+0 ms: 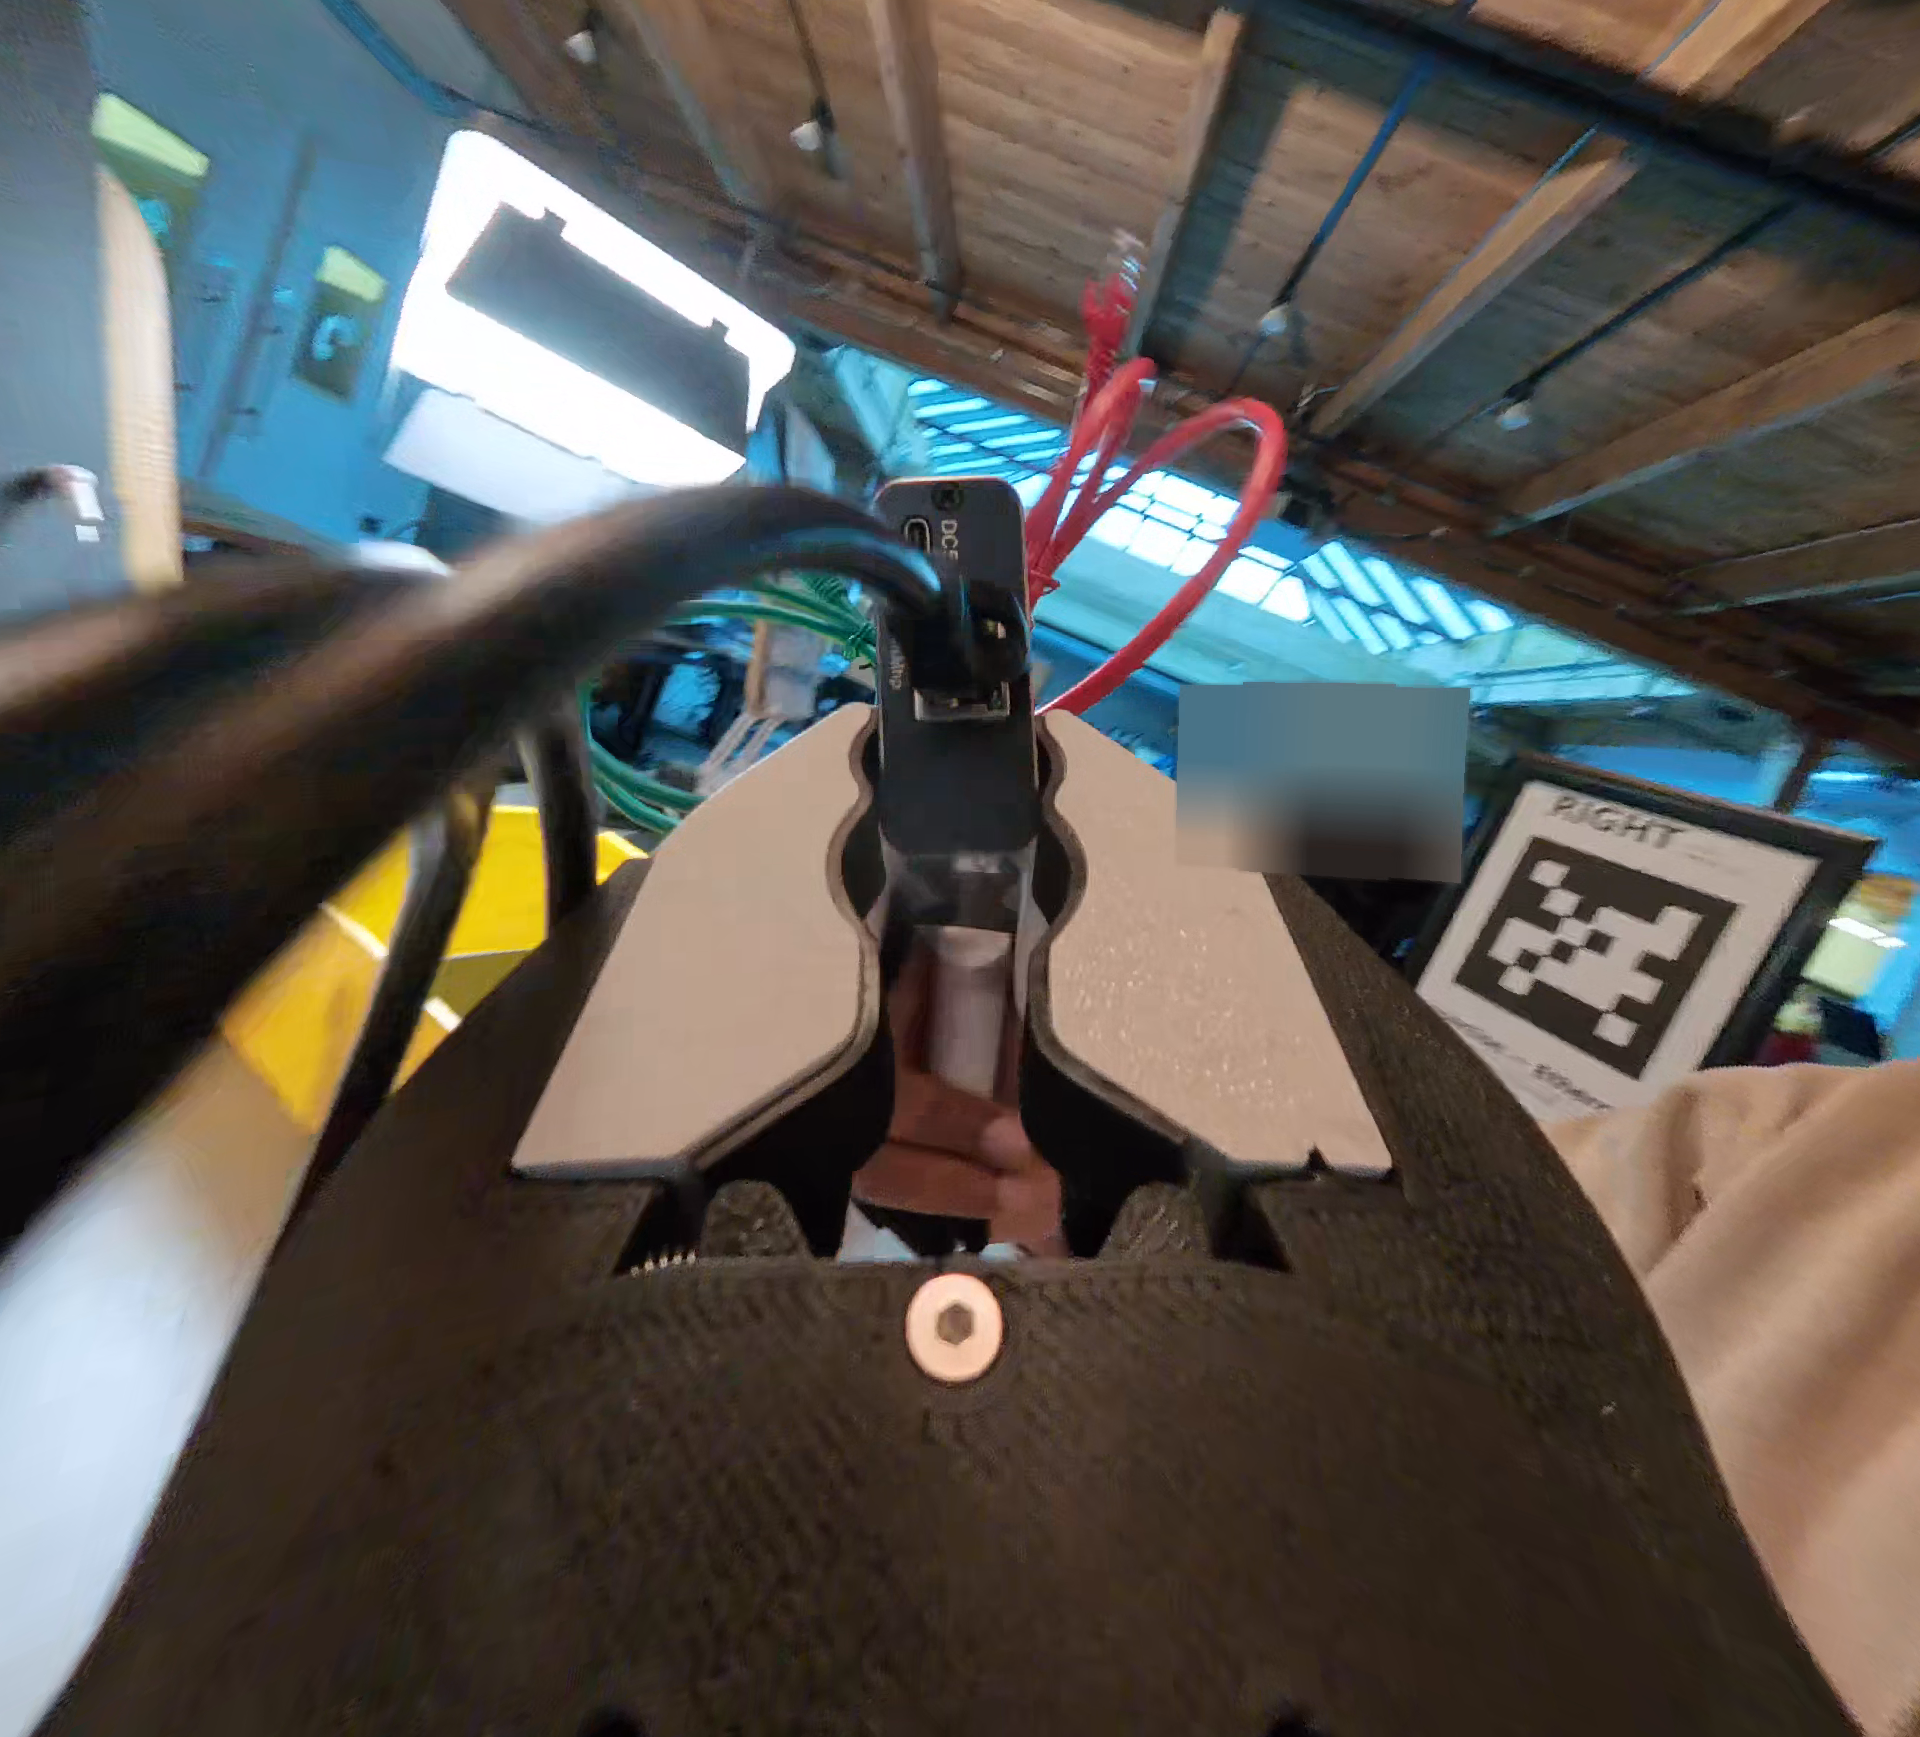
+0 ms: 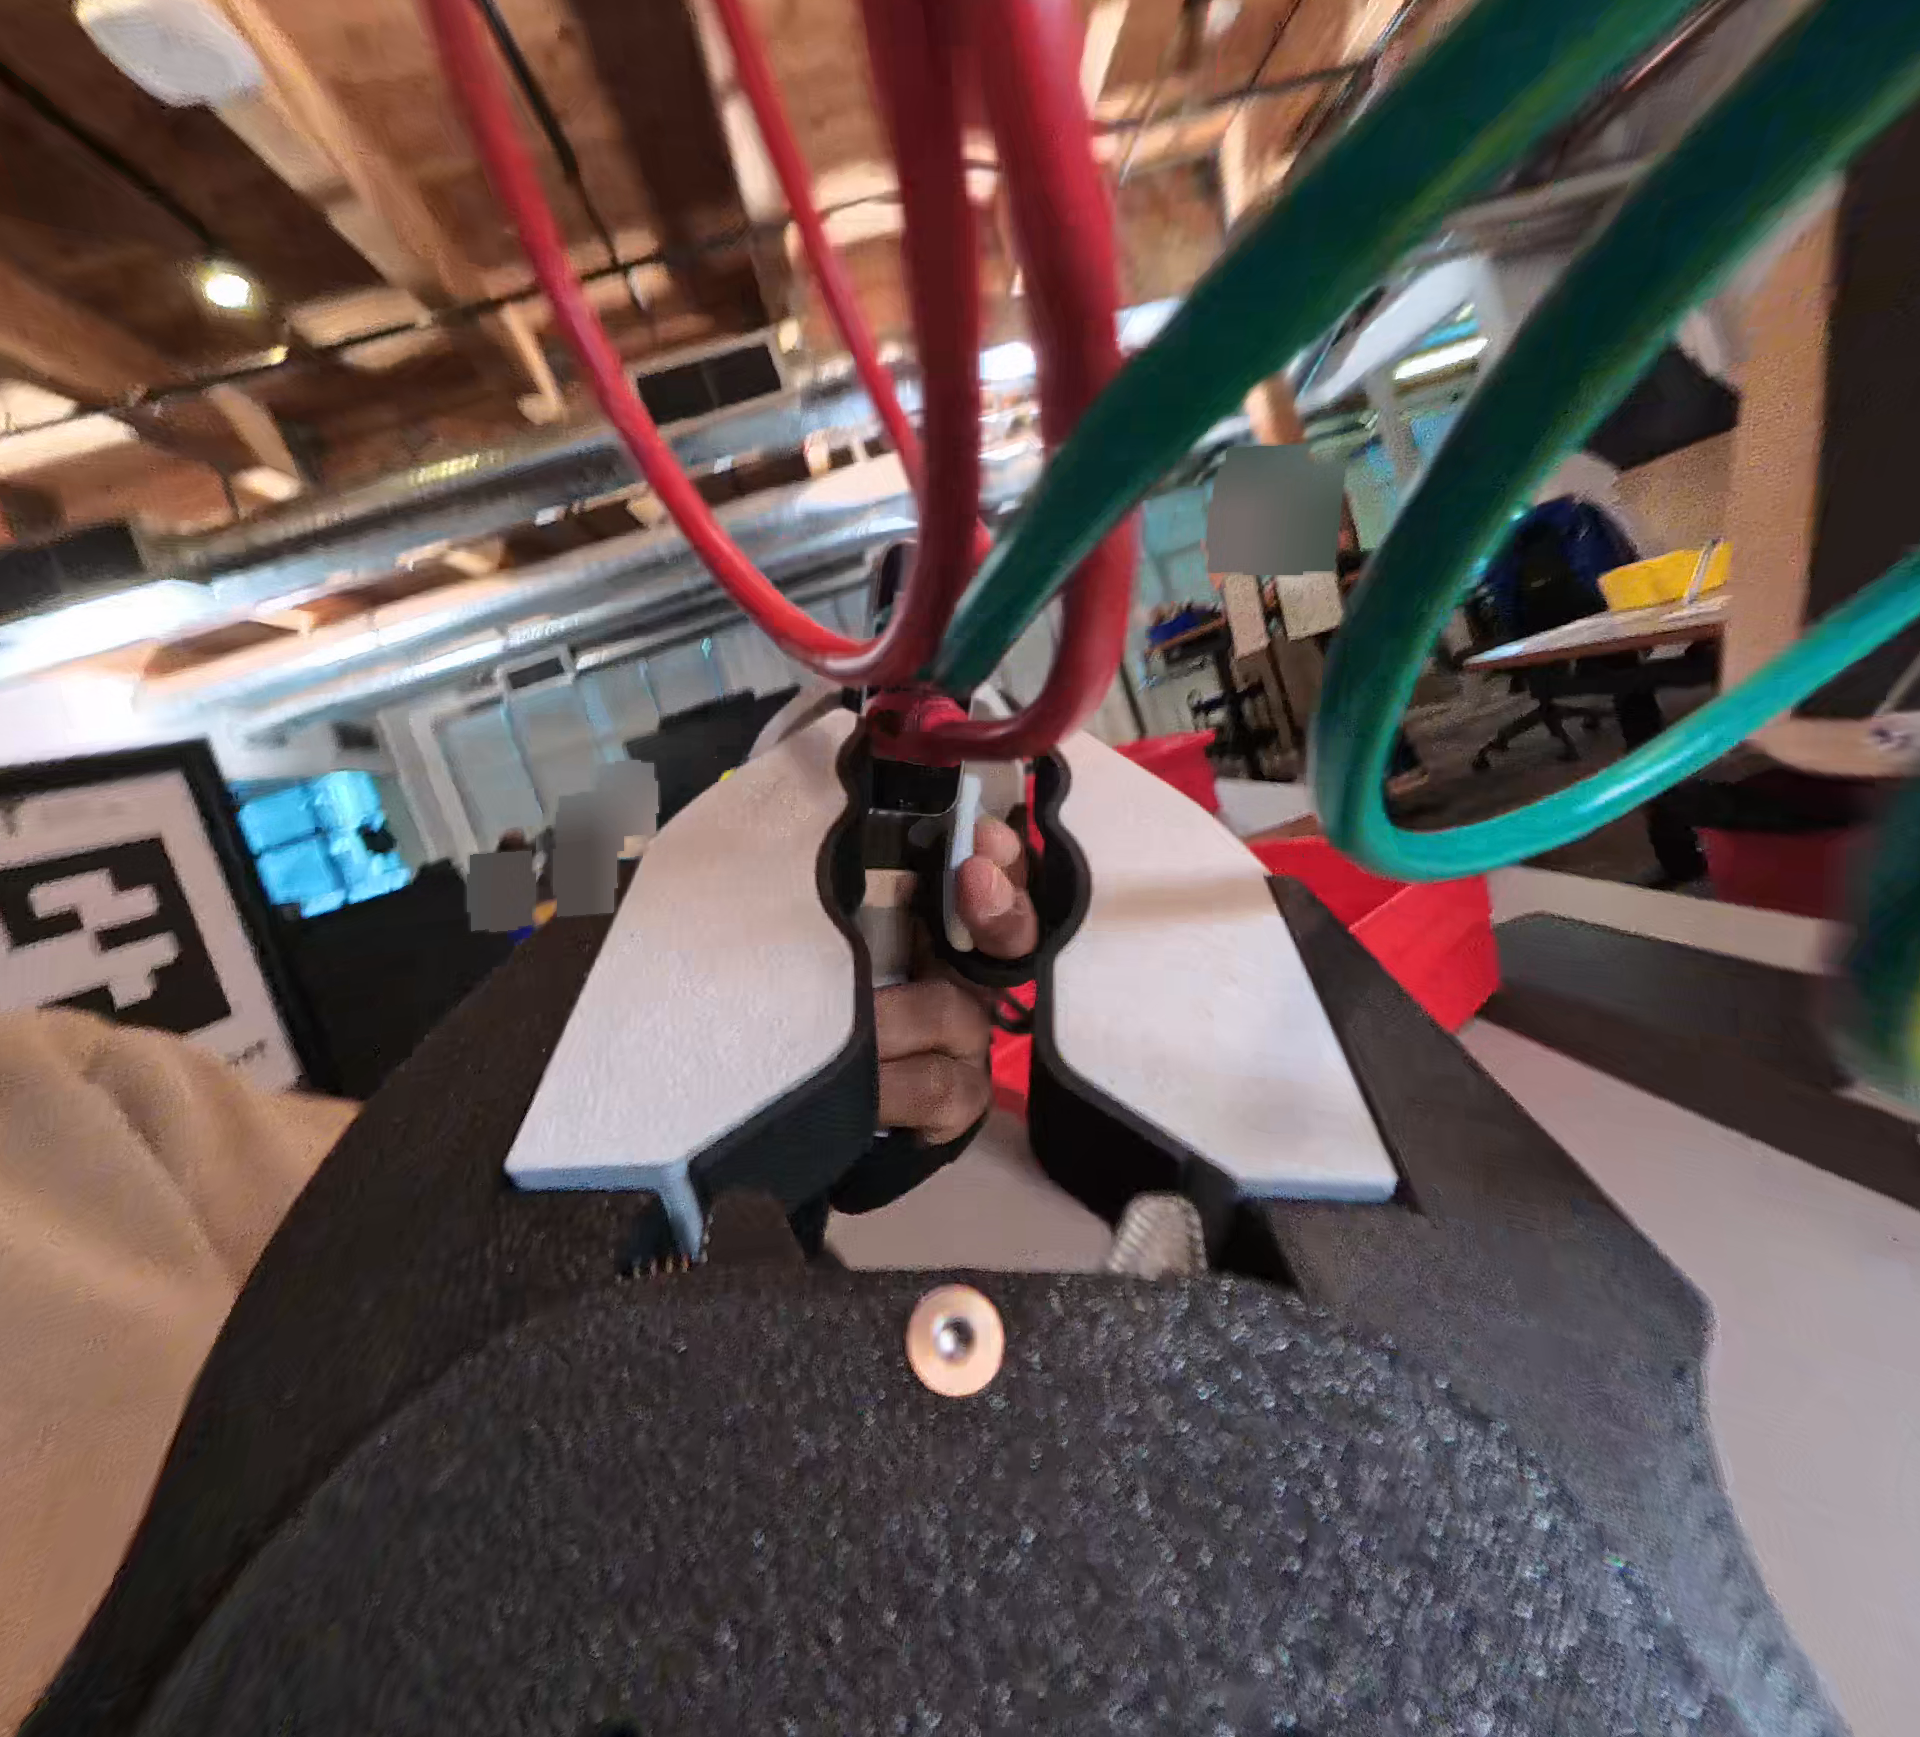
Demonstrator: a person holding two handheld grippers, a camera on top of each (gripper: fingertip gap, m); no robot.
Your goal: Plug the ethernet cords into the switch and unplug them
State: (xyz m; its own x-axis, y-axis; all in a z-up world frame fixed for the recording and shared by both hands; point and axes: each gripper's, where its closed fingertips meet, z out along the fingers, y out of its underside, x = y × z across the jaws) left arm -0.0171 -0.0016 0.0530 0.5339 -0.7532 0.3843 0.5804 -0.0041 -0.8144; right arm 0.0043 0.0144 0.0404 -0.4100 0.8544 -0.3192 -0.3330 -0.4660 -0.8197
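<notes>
My left gripper [image 1: 954,742] is shut on the small black switch [image 1: 956,773] and holds it upright, raised in the air. A black cord [image 1: 623,565] is plugged into the switch's face, and an empty port [image 1: 961,702] shows just below it. A red ethernet cord [image 1: 1174,544] loops behind the switch on the right, and green cords [image 1: 665,711] hang behind it on the left. In the right wrist view my right gripper [image 2: 951,737] is shut on the red cord's plug [image 2: 920,716], right at the switch [image 2: 904,804]. Red cord loops [image 2: 935,233] and green cord loops [image 2: 1455,492] hang close to the lens.
A yellow bin [image 1: 364,939] lies below left of the switch. Red bins [image 2: 1392,918] sit on a white table [image 2: 1714,1220] at the right. A person's beige sleeve [image 1: 1766,1324] and hand [image 2: 935,1053] are close by. Each gripper's black-and-white marker card shows in the other's view [image 1: 1600,949] [image 2: 104,918]. Left and right tips are no more than a few centimetres apart.
</notes>
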